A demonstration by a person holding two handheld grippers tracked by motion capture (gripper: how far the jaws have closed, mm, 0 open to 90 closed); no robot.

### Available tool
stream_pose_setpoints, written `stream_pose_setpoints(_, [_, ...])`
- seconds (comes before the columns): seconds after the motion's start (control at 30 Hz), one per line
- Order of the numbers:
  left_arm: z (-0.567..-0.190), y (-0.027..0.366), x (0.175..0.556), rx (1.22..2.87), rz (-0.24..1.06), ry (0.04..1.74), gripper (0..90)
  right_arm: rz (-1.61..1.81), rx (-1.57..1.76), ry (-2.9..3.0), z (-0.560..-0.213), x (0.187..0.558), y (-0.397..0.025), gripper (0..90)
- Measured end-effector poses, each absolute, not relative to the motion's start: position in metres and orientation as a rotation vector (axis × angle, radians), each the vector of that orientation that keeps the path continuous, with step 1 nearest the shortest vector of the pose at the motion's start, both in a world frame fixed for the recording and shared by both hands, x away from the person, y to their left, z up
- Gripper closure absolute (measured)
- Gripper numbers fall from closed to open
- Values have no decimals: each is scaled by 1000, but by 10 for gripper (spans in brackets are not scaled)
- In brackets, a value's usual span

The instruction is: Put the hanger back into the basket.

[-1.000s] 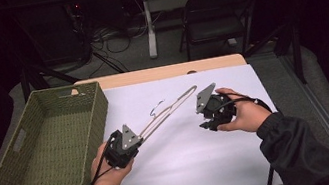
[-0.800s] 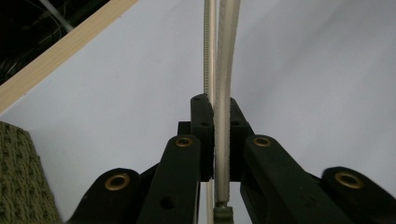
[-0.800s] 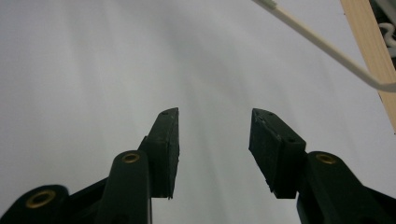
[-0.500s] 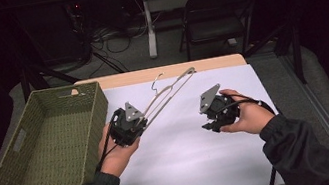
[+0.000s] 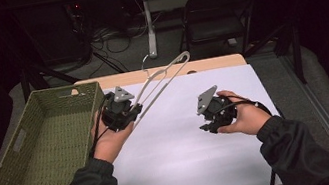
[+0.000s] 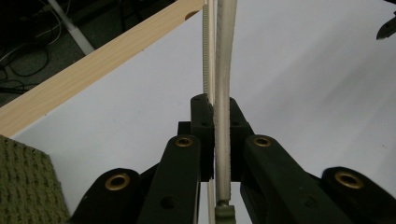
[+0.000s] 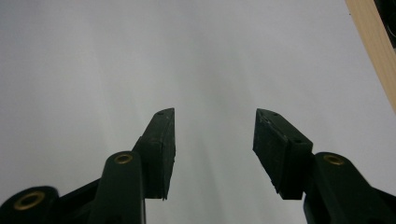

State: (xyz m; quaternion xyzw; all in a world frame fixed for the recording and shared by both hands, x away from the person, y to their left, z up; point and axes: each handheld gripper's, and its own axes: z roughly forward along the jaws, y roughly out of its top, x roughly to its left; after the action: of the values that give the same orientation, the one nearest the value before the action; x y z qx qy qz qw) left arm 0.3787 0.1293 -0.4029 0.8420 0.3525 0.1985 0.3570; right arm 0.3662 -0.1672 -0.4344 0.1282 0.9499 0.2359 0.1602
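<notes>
A white clothes hanger [image 5: 163, 79] is lifted off the white table sheet [image 5: 175, 141], slanting up and to the right with its metal hook near the far edge. My left gripper [image 5: 136, 110] is shut on the hanger's lower end, just right of the basket. In the left gripper view the hanger's pale bar [image 6: 223, 84] runs straight up between the closed jaws of my left gripper [image 6: 215, 123]. My right gripper [image 5: 207, 127] hovers low over the sheet at centre right, open. In the right gripper view my right gripper [image 7: 214, 140] has nothing between its jaws.
A green woven basket [image 5: 9, 164] stands at the table's left side, its corner [image 6: 25, 186] showing in the left gripper view. The wooden table edge [image 5: 208, 64] runs along the far side. A dark chair [image 5: 220, 12] and cables lie beyond.
My left gripper has risen and moved away from the person with the hanger, tilting it up off the sheet. My right gripper has let go of the hanger and drawn back a little.
</notes>
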Motion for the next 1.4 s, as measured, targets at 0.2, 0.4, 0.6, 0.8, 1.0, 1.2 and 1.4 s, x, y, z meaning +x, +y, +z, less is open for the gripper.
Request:
stream_pose_setpoints(0.2, [-387, 145, 382, 2169, 532, 938, 874, 679, 361, 2717, -436, 369, -167, 488])
stream_pose_setpoints(0.4, [-376, 157, 383, 2175, 546, 953, 874, 669, 355, 2722, -436, 369, -165, 489])
stream_pose_setpoints(0.6, [-370, 166, 382, 2178, 560, 963, 874, 680, 366, 2715, -437, 370, -165, 489])
stream_pose_setpoints(0.8, [-364, 180, 379, 2193, 578, 972, 874, 669, 354, 2717, -438, 370, -164, 490])
stream_pose_setpoints(1.0, [-356, 206, 374, 2202, 583, 985, 874, 668, 369, 2720, -439, 370, -165, 490])
stream_pose_setpoints(1.2, [-351, 249, 365, 2183, 595, 1031, 874, 668, 368, 2716, -440, 371, -165, 491])
stream_pose_setpoints(1.4, [-349, 288, 356, 2171, 622, 1073, 874, 654, 366, 2722, -439, 369, -165, 491])
